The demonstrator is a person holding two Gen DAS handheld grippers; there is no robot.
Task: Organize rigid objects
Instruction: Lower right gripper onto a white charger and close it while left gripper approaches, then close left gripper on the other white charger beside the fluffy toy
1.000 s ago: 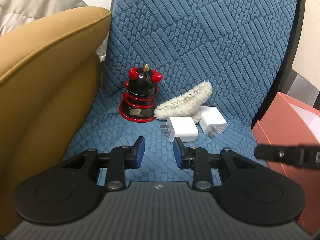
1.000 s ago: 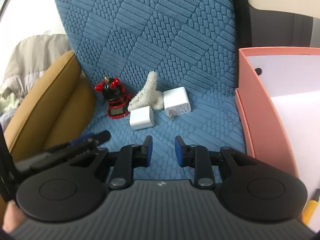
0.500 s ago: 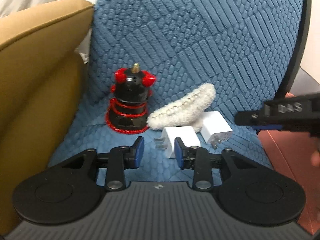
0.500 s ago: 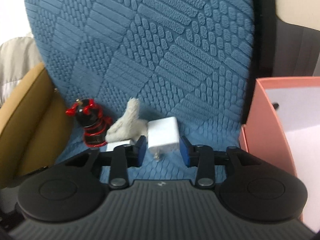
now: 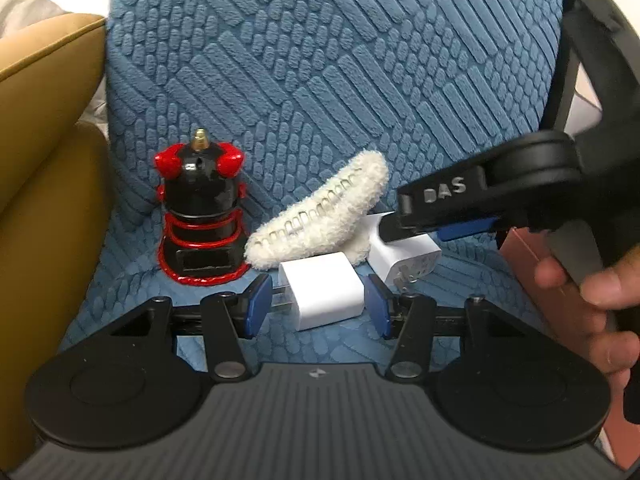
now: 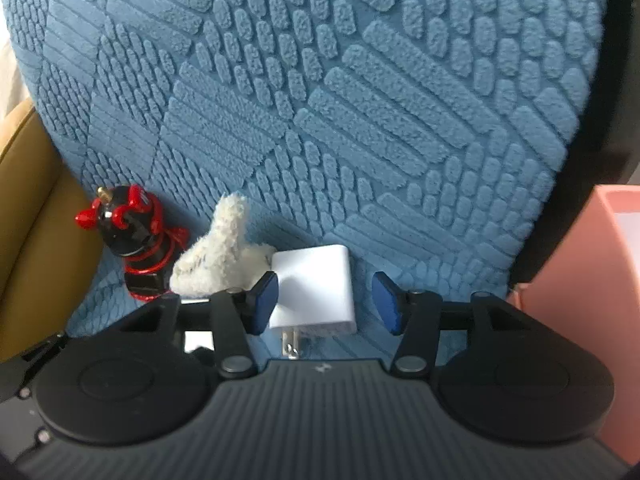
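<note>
Two white chargers lie low and centre on the blue chair seat [image 5: 132, 304]. We see the left gripper [image 5: 316, 304] with fingers apart around the near charger [image 5: 322, 290], and the right gripper [image 6: 326, 300] likewise spread around the far charger [image 6: 314, 286]. Red-black figurine [image 5: 200, 216] stands lower left, a fuzzy white clip [image 5: 320, 216] beside it.

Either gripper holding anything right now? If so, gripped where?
Nothing held. The left gripper is open around the near white charger; the right gripper is open around the far white charger.
</note>
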